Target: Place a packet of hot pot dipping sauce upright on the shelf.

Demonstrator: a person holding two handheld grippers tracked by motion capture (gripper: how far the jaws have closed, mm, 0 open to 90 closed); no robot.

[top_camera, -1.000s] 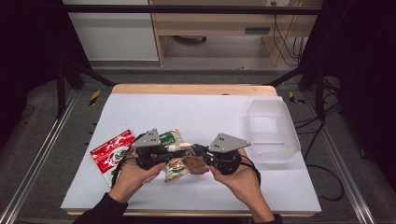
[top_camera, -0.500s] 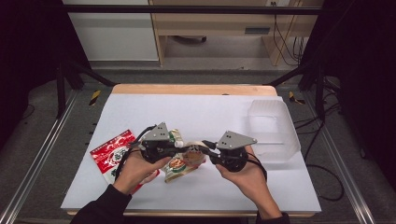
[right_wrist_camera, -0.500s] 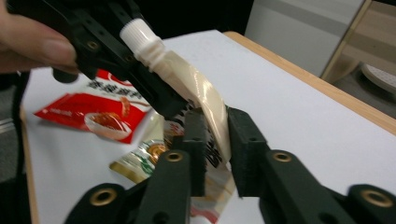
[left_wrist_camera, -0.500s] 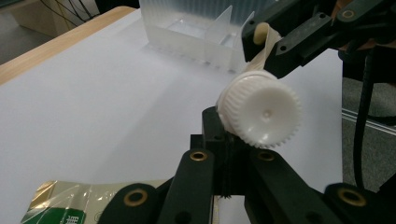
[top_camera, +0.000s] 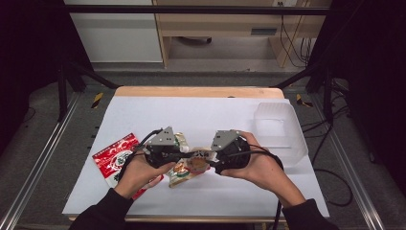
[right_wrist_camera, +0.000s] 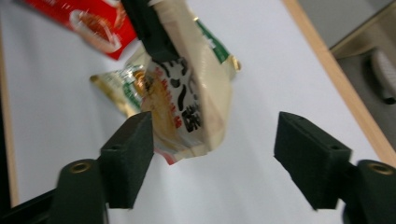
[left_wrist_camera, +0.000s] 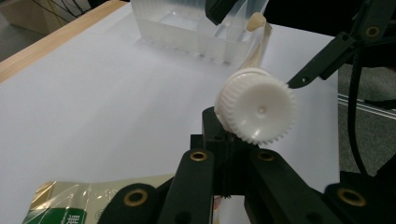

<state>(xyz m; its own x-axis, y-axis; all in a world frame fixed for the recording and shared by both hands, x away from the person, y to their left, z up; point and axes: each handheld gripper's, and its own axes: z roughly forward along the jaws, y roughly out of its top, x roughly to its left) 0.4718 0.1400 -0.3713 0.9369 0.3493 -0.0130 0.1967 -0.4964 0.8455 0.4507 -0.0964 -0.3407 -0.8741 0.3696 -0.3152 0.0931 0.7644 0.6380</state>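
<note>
A beige printed spout pouch (top_camera: 187, 167) (right_wrist_camera: 187, 93) with a white ribbed cap (left_wrist_camera: 259, 109) hangs just above the white table between both hands. My left gripper (top_camera: 184, 155) (left_wrist_camera: 229, 154) is shut on the pouch right below the cap. My right gripper (top_camera: 207, 157) (right_wrist_camera: 215, 158) faces it from the right. Its jaws have just been opening and now stand wide apart, with the pouch's lower end between them and the pads not pressing on it.
A red snack packet (top_camera: 115, 155) (right_wrist_camera: 88, 18) lies at the front left under the left hand. A gold-and-green packet (left_wrist_camera: 60, 205) (top_camera: 179, 140) lies beside it. A clear plastic container (top_camera: 280, 132) (left_wrist_camera: 187, 28) stands at the right. The table (top_camera: 206, 112) has a wooden far edge.
The right gripper's jaws have spread apart and let go of the pouch. The left gripper still grips it, and both hands stay about where they were.
</note>
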